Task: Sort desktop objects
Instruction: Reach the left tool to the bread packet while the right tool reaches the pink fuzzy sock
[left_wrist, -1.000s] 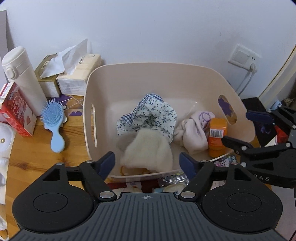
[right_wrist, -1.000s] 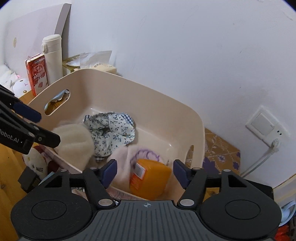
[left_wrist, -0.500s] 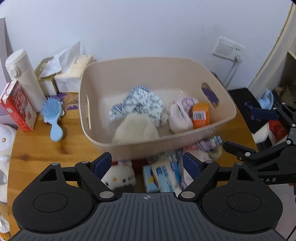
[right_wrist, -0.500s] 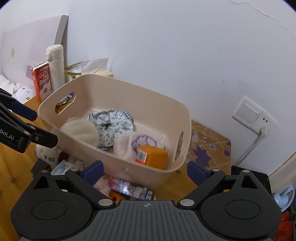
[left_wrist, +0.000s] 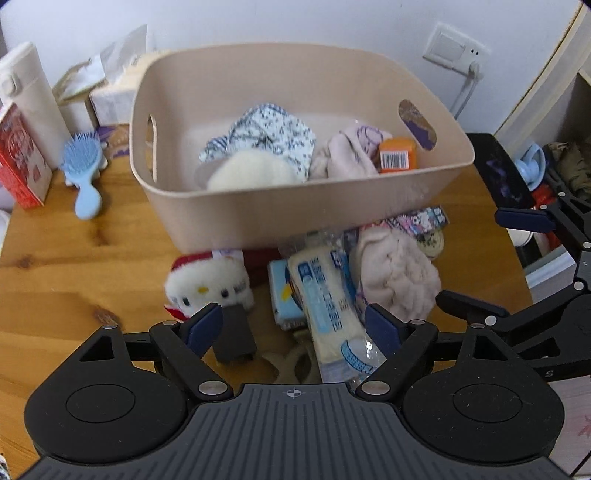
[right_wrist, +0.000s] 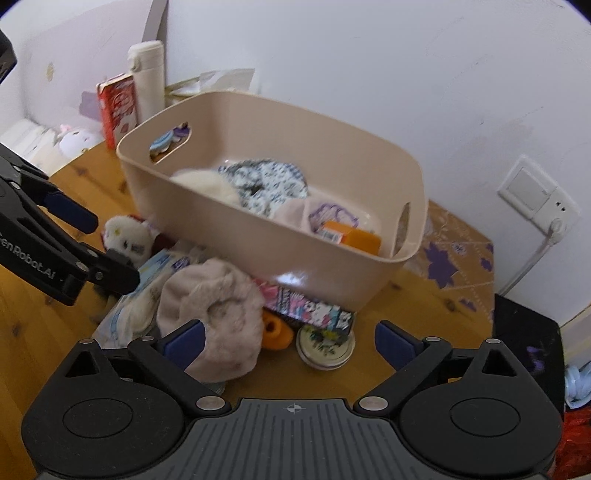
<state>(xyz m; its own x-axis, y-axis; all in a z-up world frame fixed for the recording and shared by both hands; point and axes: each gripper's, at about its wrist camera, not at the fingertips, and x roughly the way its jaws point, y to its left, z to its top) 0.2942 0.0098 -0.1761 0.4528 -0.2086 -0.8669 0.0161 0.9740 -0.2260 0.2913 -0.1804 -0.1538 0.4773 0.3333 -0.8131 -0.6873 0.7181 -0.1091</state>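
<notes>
- While both tongs hang released, left tongs (left_wrist: 293, 326) straddle the packet (left_wrist: 328, 306) (long axis pointing toward the bin (left_wrist: 258, 218)).
- Right tongs (right_wrist: 290, 341), just opened wide, face the pink cloth (right_wrist: 218, 314) on the worktop (left_wrist: 74, 277).

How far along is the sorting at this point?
Partly done. The bin already holds a floral cloth, a cream puff, a pink cloth and an orange box. Nothing is in hand: left gripper and right gripper are both open and empty. Left on the table: plush toy, wipes pack, pink hat, tin, hairbrush.
</notes>
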